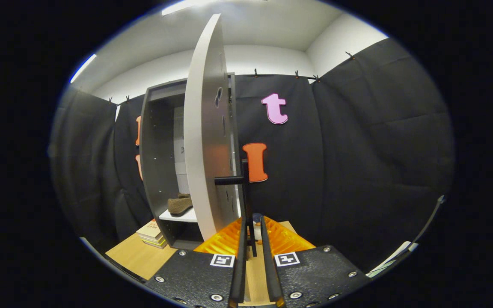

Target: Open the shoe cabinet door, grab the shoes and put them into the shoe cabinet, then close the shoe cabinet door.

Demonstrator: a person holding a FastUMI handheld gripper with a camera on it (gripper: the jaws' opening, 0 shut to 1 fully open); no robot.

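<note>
**Fingers closed to a narrow gap around the door handle**

Nearest the camera, the gripper (253, 233) reaches forward with its two fingers drawn close together, leaving only a slim gap between them. Within that gap stands the thin dark handle (246, 201) of the cabinet door (206, 128); its vertical bar runs down between the fingertips, and a short horizontal post joins it to the door. Whether both fingers actually press on the bar cannot be told, since the bar looks thinner than the gap.

Taking the shoe cabinet (161, 162) as the landmark: its pale door is swung open and seen nearly edge-on, standing upright at the cabinet's right side, between the open compartment and the gripper. Inside the cabinet, on a white shelf (180, 216) low down, sit the shoes (180, 204), brown, resting side by side just behind the door's edge. To the lower left of the cabinet, touching or just beside its base, lies a small stack of books (152, 234) on a wooden table (139, 256). The cabinet stands on that same table. Behind and to the right of the cabinet hangs the dark cloth wall of the booth (357, 149), with a white ceiling above.
</note>
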